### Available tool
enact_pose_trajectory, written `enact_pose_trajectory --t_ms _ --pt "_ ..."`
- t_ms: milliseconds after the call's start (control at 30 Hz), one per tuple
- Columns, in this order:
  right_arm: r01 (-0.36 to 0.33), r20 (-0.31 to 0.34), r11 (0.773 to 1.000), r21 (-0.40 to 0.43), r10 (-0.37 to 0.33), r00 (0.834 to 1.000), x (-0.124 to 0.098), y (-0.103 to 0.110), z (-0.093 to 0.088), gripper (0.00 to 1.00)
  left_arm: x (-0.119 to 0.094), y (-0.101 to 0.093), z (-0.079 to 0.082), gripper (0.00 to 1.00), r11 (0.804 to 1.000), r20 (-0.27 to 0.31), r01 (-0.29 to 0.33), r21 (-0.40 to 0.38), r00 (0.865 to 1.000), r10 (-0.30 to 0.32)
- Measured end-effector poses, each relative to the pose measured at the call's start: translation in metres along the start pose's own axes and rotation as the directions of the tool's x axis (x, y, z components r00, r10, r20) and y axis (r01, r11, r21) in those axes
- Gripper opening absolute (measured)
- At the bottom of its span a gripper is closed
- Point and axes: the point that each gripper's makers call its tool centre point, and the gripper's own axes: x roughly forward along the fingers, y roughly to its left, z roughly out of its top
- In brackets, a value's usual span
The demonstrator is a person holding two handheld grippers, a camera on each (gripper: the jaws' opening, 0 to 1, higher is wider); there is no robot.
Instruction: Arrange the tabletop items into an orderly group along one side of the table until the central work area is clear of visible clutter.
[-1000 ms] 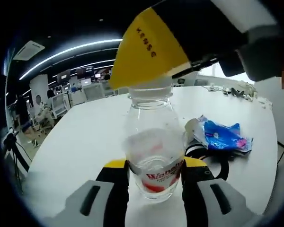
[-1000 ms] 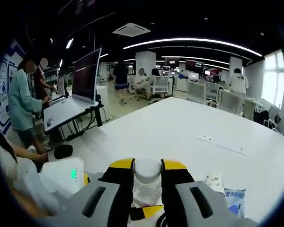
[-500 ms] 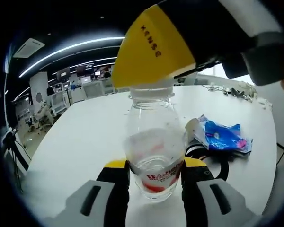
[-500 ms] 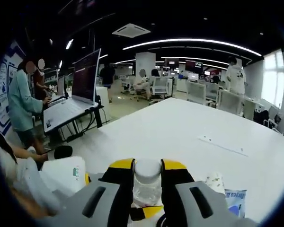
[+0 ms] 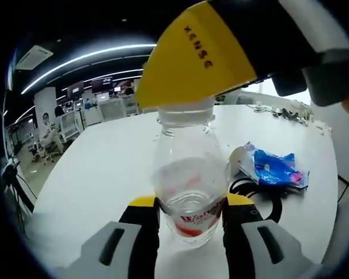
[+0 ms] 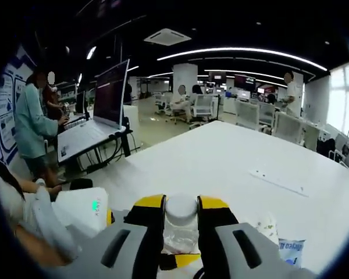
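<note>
We hold the bottle (image 5: pixel 189 192) with the left gripper (image 5: pixel 189 218); the right gripper (image 6: pixel 181 224) clamps its cap (image 6: pixel 181 208). A blue packet (image 5: pixel 272 168) and a black cable (image 5: pixel 262 197) lie beside it on the table (image 5: pixel 104 174).

Bkgd – laptop (image 6: pixel 90 131) on stand, person (image 6: pixel 32 125) typing, office chairs (image 6: pixel 244 113).
</note>
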Motion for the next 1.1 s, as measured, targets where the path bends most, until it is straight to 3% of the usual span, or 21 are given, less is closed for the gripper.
enact_pose_trajectory --t_ms 567,1100 --pt "-0.078 0.011 0.997 0.000 0.078 0.997 0.042 -0.009 0.029 0.18 0.017 0.046 0.017 0.39 0.999 -0.003 -0.026 0.026 1.000 0.026" --pt "-0.126 0.002 0.992 0.014 0.126 0.992 0.084 -0.023 0.041 0.18 0.047 0.086 0.023 0.38 0.998 -0.007 -0.055 0.010 0.998 0.055"
